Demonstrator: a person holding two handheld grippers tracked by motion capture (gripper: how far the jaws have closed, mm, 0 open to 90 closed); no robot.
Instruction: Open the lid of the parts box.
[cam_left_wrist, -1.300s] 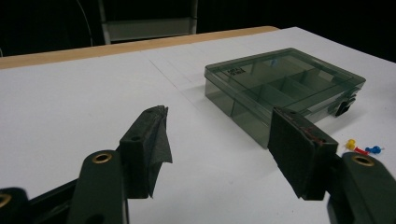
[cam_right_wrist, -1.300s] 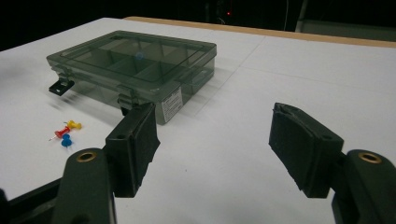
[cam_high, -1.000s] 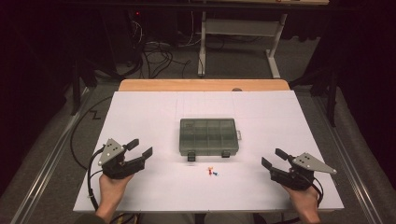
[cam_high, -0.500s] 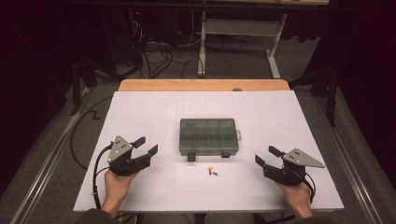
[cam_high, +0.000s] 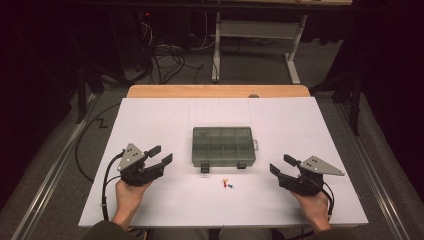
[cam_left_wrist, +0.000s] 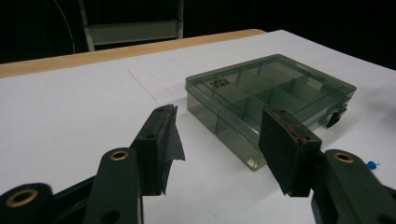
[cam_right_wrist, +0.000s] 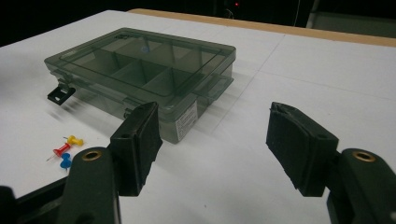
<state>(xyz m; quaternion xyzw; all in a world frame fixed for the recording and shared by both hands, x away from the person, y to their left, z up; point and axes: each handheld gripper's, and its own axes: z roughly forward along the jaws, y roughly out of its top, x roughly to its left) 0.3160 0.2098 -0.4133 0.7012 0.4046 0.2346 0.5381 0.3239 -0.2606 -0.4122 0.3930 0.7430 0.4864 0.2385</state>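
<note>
Since the earlier frames, the left gripper (cam_high: 163, 154) has slid a little inward and forward toward the box (cam_high: 223, 146), and its jaws have just been closing, with nothing between them. They stand open now, parted over bare table. From above, the right gripper (cam_high: 282, 164) has also crept slightly toward the middle; its jaws are open and empty too.

Both grippers hover low over the white table (cam_high: 150, 120), one on each side of the box and well apart from it. Each jaw pair points inward toward the box.

Smoky clear plastic, the box lies flat near the table's centre with its lid shut. Dividers show through the lid. Two dark latches (cam_high: 204, 167) hang from its near edge, toward the person.

Three pins (cam_high: 228, 184) lie together on the table just in front of the box, between the grippers: one red, one yellow, one blue. They are apart from the box and from both grippers.

In the left gripper view the left gripper (cam_left_wrist: 219, 135) frames the box's (cam_left_wrist: 275, 91) near corner, and a blue pin (cam_left_wrist: 371, 164) shows at the right edge. In the right gripper view the right gripper (cam_right_wrist: 215, 140) looks along the table at the box (cam_right_wrist: 140, 63), with the pins (cam_right_wrist: 65, 149) to the left of its jaws.
</note>
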